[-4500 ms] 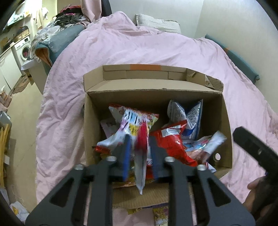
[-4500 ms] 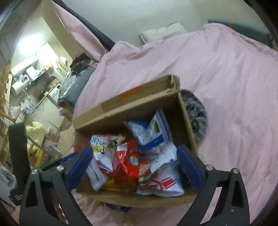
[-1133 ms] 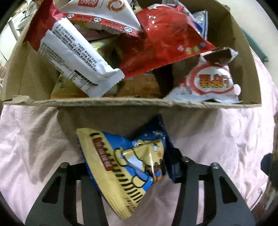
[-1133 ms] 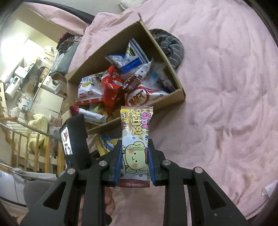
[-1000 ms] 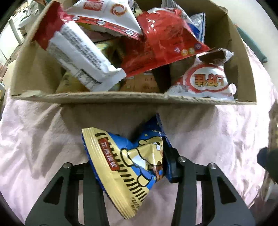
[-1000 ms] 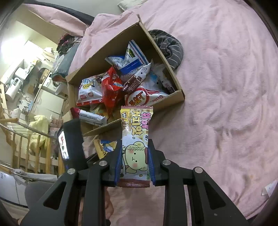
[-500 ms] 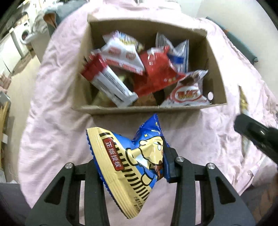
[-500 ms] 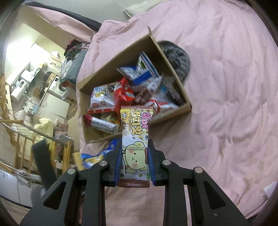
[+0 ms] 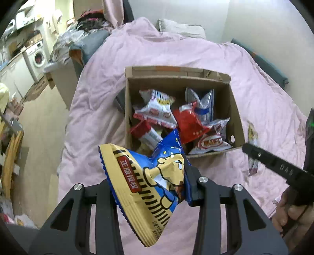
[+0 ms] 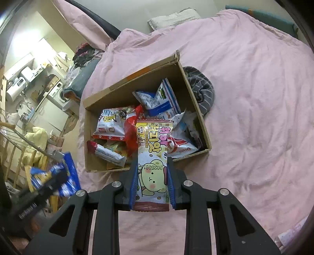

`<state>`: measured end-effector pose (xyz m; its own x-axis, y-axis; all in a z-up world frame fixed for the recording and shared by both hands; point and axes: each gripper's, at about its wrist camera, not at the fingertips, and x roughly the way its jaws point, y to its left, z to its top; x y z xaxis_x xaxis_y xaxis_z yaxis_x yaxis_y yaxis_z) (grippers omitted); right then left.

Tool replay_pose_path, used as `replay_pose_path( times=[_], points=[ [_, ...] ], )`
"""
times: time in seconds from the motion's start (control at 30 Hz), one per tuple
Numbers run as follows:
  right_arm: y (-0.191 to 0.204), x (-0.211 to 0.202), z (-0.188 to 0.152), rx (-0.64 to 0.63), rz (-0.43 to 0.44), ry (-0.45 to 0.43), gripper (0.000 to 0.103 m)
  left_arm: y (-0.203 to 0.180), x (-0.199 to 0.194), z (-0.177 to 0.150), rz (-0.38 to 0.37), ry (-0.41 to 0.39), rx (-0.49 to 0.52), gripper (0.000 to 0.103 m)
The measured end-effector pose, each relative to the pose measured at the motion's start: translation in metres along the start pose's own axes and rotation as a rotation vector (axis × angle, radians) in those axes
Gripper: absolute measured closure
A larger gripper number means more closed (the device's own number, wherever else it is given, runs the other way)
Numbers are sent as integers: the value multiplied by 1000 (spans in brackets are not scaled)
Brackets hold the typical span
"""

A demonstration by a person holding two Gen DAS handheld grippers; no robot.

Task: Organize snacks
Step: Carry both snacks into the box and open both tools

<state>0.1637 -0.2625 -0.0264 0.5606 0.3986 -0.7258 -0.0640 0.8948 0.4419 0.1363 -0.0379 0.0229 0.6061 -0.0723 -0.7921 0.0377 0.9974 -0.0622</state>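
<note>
Pink quilt point(image 10: 255, 98) over a bed, cardboard box point(image 9: 238, 117) on it, crammed with packets. Left gripper point(image 9: 153, 188) clamped on a yellow-and-blue chip bag point(image 9: 149, 184); right gripper point(image 10: 151, 176) clamped on a pink-and-yellow wafer pack point(image 10: 153, 157). Both held above the near rim. Likely carrying to the box; next, lowering into gaps among crowded bags. Striped grey cloth point(image 10: 202, 88) beside the box.

Bed point(image 10: 255, 88), covered by a wrinkled pink duvet point(image 9: 102, 94). Open cardboard box point(image 10: 87, 149) of snack packets sits on the duvet mid-bed. Grey striped cloth point(image 10: 202, 88) lies bunched against the box's outer side. White pillow point(image 10: 172, 17) rests at the head, by the wall.
</note>
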Motion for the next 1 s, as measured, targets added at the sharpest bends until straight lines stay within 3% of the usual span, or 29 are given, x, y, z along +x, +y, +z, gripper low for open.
replay_pose_path(
  times=[0.17, 0.3, 0.67, 0.8, 1.0],
  points=[
    [0, 6, -1, 6, 21, 13, 76, 8, 9, 15, -16, -52, 21, 67],
    [4, 9, 7, -3, 19, 5, 76, 20, 32, 31, -47, -28, -15, 67],
    [14, 32, 78, -75, -13, -57, 76, 6, 56, 97, -59, -130, 54, 67],
    [11, 60, 97, -139, 24, -55, 76, -3, 83, 115, -138, -65, 87, 67],
    [2, 86, 97, -103, 49, 4, 76, -12, 108, 123, -109, -42, 115, 67]
  ],
)
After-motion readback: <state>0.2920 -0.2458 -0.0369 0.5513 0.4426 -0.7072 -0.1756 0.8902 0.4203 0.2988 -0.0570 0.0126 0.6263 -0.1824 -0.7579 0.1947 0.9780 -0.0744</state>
